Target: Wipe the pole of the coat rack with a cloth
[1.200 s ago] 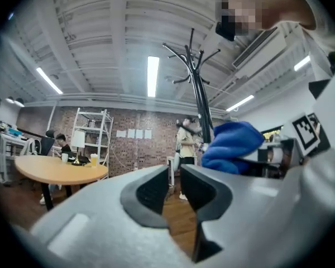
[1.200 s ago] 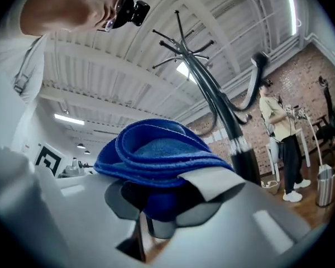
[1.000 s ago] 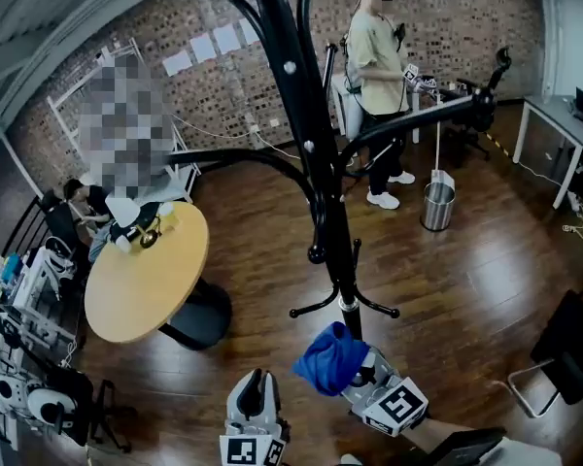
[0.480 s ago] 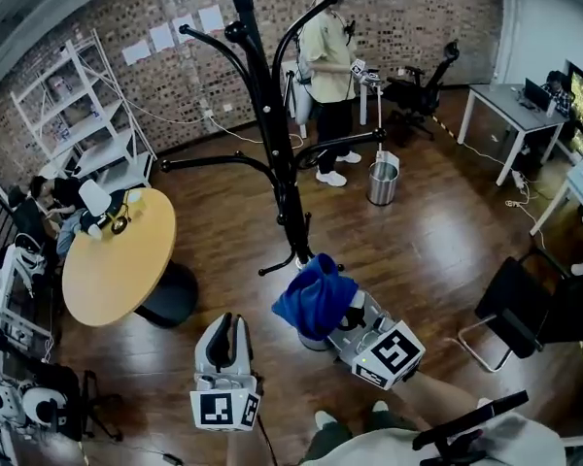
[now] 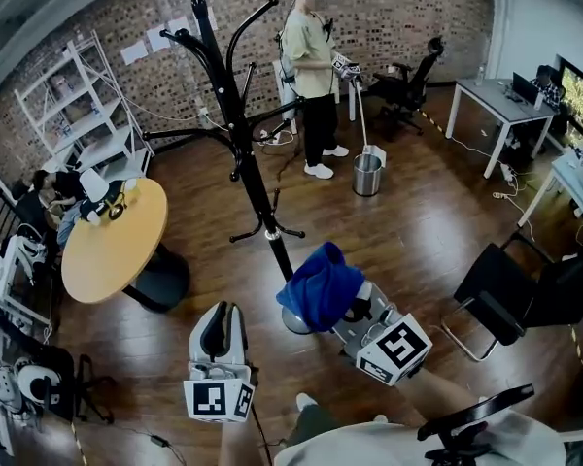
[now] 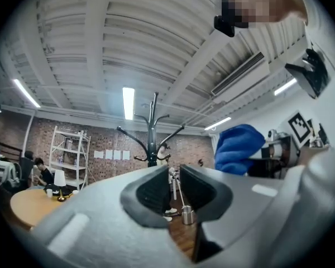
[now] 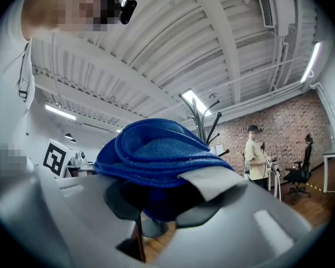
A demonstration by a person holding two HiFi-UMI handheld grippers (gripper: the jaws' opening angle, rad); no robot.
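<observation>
In the head view, I see the black coat rack (image 5: 256, 190) standing on the wood floor, with the blue cloth (image 5: 319, 287) bunched low beside its pole, just above the base. The right gripper (image 5: 336, 306) carries that cloth; the left gripper (image 5: 221, 330) hangs apart to the left.

In the left gripper view, its jaws stand a narrow gap apart with nothing between them.

In the right gripper view, the jaws are clamped on the cloth (image 7: 156, 161), with the rack (image 7: 202, 120) behind it.

Office-cum-lab loft: brick wall (image 5: 418, 8), wood floor (image 5: 418, 231), white shelving (image 5: 78, 115), desks with monitors (image 5: 578, 85), office chairs (image 5: 413, 71), round bench (image 5: 112, 250), exposed ceiling beams (image 6: 100, 49).
</observation>
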